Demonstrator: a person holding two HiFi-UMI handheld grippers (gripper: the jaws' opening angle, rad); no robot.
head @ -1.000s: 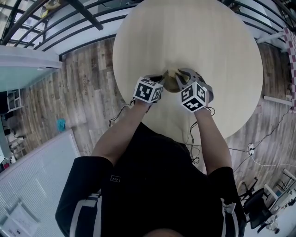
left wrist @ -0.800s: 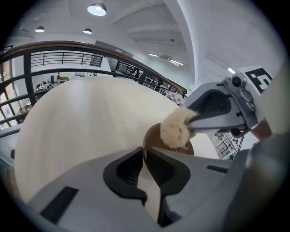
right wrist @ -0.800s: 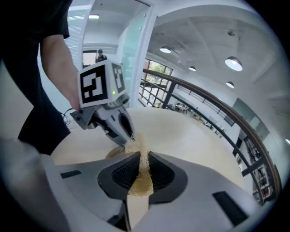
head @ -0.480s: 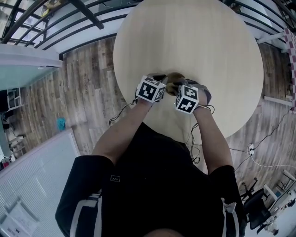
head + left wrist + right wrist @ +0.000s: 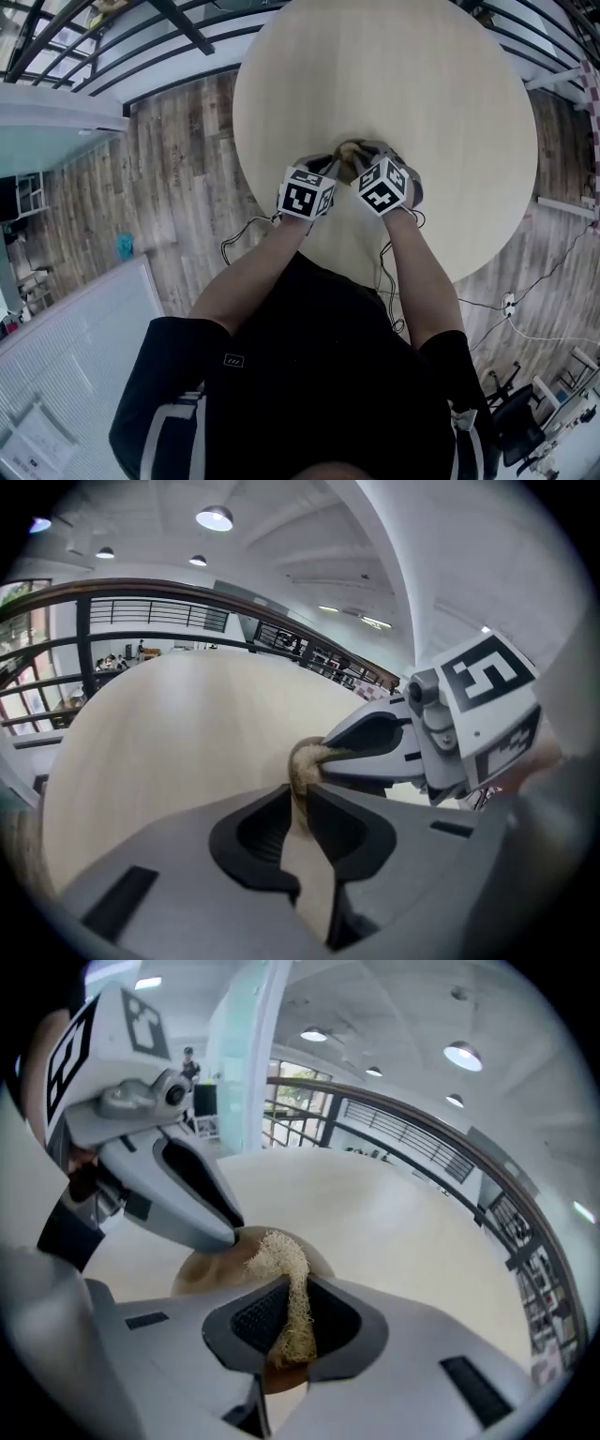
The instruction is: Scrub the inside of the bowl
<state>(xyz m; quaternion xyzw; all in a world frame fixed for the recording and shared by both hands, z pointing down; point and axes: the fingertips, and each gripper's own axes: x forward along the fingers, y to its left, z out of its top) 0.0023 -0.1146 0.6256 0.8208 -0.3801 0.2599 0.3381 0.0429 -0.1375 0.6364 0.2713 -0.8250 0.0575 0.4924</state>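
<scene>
A small brown bowl (image 5: pixel 349 150) sits on the round pale table (image 5: pixel 422 84), between my two grippers. My left gripper (image 5: pixel 302 794) pinches the bowl's rim (image 5: pixel 306 761). Its jaws have just been opening slightly, and the rim still fills the gap between the pads. My right gripper (image 5: pixel 289 1307) is shut on a straw-coloured fibrous scrubber (image 5: pixel 281 1255). The scrubber's free end hangs into the bowl (image 5: pixel 202 1269). In the right gripper view the left gripper's fingers (image 5: pixel 202 1208) reach the bowl's near rim from the left. Most of the bowl is hidden by the marker cubes in the head view.
The table's edge (image 5: pixel 281 234) curves just below my hands in the head view, with wooden floor (image 5: pixel 169 178) to the left. A dark railing (image 5: pixel 112 56) runs behind the table. Cables (image 5: pixel 525 319) lie on the floor at the right.
My right gripper has come down with the scrubber towards the bowl, and its marker cube has shifted slightly. The left gripper has stayed almost where it was at the rim.
</scene>
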